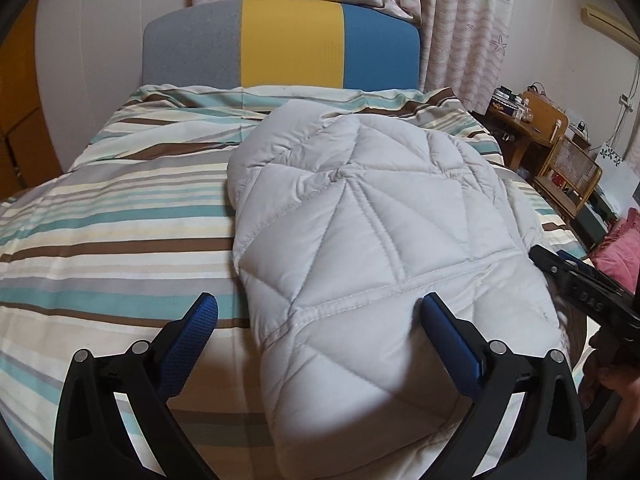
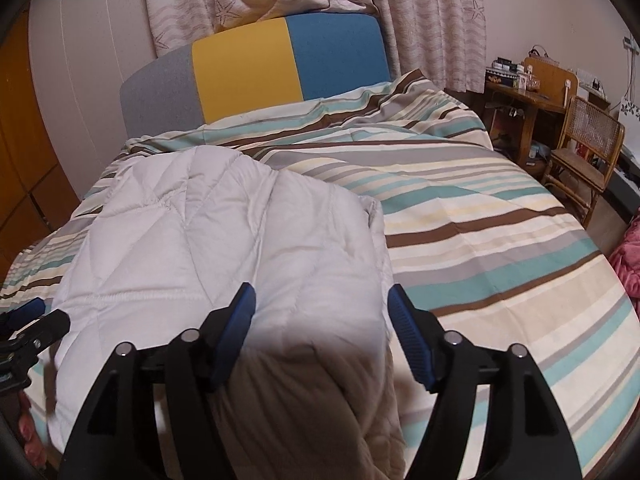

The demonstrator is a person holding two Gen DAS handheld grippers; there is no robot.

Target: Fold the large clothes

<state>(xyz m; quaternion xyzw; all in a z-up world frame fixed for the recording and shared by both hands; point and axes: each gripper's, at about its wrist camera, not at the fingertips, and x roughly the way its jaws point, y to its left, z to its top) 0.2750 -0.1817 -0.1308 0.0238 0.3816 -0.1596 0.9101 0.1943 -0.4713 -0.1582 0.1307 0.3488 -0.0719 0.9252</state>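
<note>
White quilted garment (image 1: 360, 248), puffy, diamond and triangle stitching, lies folded into a long bundle on the bed (image 1: 112, 240), running from the near edge toward the headboard (image 1: 280, 44). Bedcover is smooth cotton-like fabric, stripes of teal, brown, grey and cream. Headboard is upholstered, three panels: grey, yellow, blue.

Left gripper (image 1: 318, 316) spread wide, grasping nothing; its left finger sits over bare striped cover, its right finger against the garment's top surface. Fingers (image 1: 192, 344) have blue textured pads on black plastic arms.

Right gripper (image 2: 320, 308) also spread, nothing clamped; it straddles the garment's right near edge, with one finger over the quilting and the other at the garment's edge. Near end of the garment is in shadow there and looks tan.

Open room: wide striped area to the garment's left in the left wrist view, wide striped area to its right in the right wrist view.

Right wrist view shows the rattan chair (image 2: 588, 148) and wooden desk (image 2: 524, 96) clearly, beside the bed. Left wrist view shows them smaller, plus the right gripper's black body at the right edge. Starfish-print curtain (image 2: 420, 12) hangs behind the headboard.
</note>
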